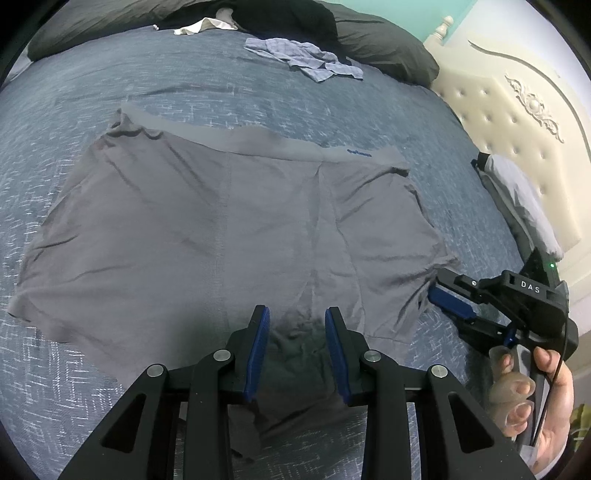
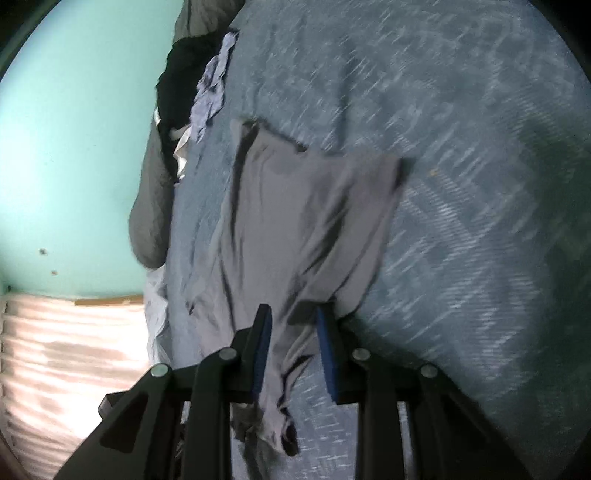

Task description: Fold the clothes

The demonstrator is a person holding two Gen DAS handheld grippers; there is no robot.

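Note:
Grey shorts (image 1: 221, 221) lie spread flat on the blue patterned bedspread (image 1: 110, 92), waistband at the far side. My left gripper (image 1: 297, 314) is over the near middle hem, its blue pads closed on a dark bunch of that cloth. My right gripper (image 1: 437, 295), held by a hand (image 1: 546, 406), grips the shorts' right leg corner, where wrinkles gather toward its tip. In the right wrist view the shorts (image 2: 306, 206) run between the right gripper's (image 2: 293, 312) pads and a crumpled end hangs below them.
A blue plaid garment (image 1: 306, 59) lies crumpled at the far side, beside black clothing (image 1: 280, 18) and a dark pillow (image 1: 388, 48). A cream tufted headboard (image 1: 517, 129) stands on the right with a pale pillow (image 1: 517, 195) against it. The teal wall (image 2: 74, 147) lies beyond.

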